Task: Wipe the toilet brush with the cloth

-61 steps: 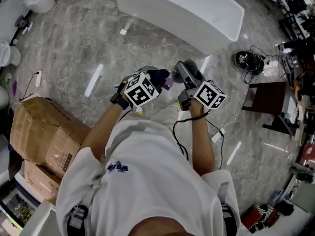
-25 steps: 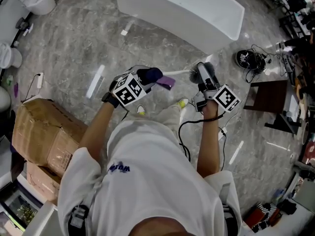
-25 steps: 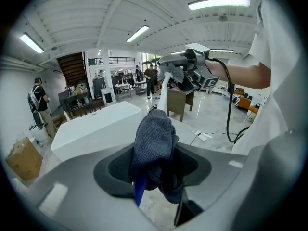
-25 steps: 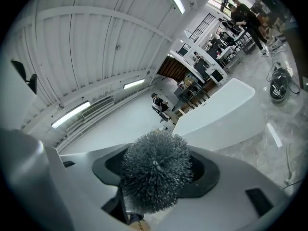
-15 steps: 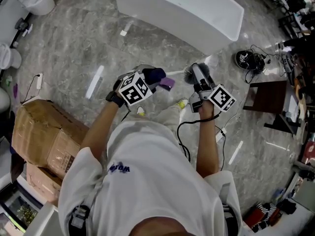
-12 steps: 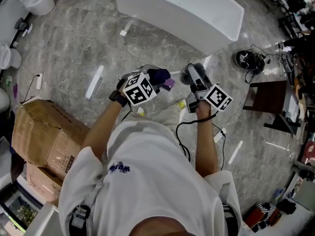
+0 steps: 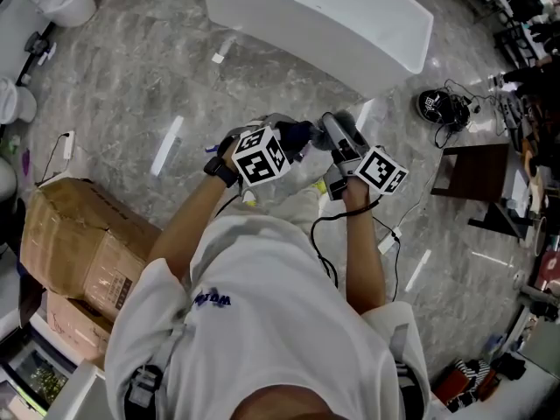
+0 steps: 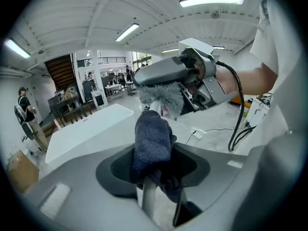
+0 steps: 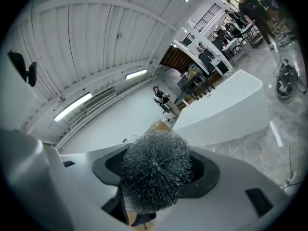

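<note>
Plainly the wipe itself is under way. At the left of the head view, the left gripper [image 7: 287, 141] has the dark blue cloth [image 8: 151, 141] bunched between its jaws; they have just been closing, and the pads press on the cloth. At mid-frame the cloth sits just beside the grey bristle head of the toilet brush [image 8: 161, 97], which is carried in the air above the floor. Its long axis runs roughly level across the frame, handle toward the left gripper, bristles toward the right. Further right, the right gripper [image 7: 332, 131] is clamped on the brush at its head end. Next, I judge, the cloth should be drawn leftward along the handle under a firm squeeze while the right gripper holds steady
</note>
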`<state>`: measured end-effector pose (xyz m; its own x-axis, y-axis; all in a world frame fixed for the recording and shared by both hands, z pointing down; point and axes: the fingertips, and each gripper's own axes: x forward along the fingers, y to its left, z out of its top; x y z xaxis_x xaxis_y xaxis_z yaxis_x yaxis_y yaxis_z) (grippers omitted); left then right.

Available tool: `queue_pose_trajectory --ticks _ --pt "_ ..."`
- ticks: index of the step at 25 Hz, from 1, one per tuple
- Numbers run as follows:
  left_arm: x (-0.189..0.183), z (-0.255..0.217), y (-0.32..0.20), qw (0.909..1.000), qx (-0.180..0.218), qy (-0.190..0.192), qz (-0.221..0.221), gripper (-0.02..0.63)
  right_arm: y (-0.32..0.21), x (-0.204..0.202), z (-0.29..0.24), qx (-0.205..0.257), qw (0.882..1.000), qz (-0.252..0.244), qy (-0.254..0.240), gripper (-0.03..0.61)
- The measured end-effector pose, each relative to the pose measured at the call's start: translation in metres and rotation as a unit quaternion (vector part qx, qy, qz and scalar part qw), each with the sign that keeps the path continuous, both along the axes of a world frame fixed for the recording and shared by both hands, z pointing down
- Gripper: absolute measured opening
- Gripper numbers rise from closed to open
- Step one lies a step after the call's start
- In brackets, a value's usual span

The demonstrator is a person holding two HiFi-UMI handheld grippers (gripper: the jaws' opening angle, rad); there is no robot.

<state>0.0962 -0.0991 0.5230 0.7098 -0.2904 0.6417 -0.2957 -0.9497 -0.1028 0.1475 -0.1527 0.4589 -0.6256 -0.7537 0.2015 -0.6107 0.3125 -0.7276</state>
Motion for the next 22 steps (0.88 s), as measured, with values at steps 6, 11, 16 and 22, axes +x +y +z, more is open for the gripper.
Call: queue_pose_trajectory --ticks 6,11,16,22 --pt "-0.023 0.014 -0.003 0.9992 -0.030 0.007 -0.026 0.186 -0.010 0.033 -0.005 -0.001 1.000 0.025 -0.004 0.282" --pt "-0.045 0.026 -0.005 0.9981 -0.041 0.003 -0.046 0.189 -0.015 0.040 -0.009 0.004 1.000 0.029 -0.001 0.282" --pt "-0.056 0.033 -0.005 0.9974 -0.044 0.001 -0.056 0.192 -0.017 0.050 -0.010 -0.002 1.000 0.027 -0.006 0.282" --pt "-0.084 0.041 -0.005 0.9967 -0.039 0.001 -0.072 0.213 -0.019 0.054 -0.017 0.005 0.999 0.033 -0.007 0.282"
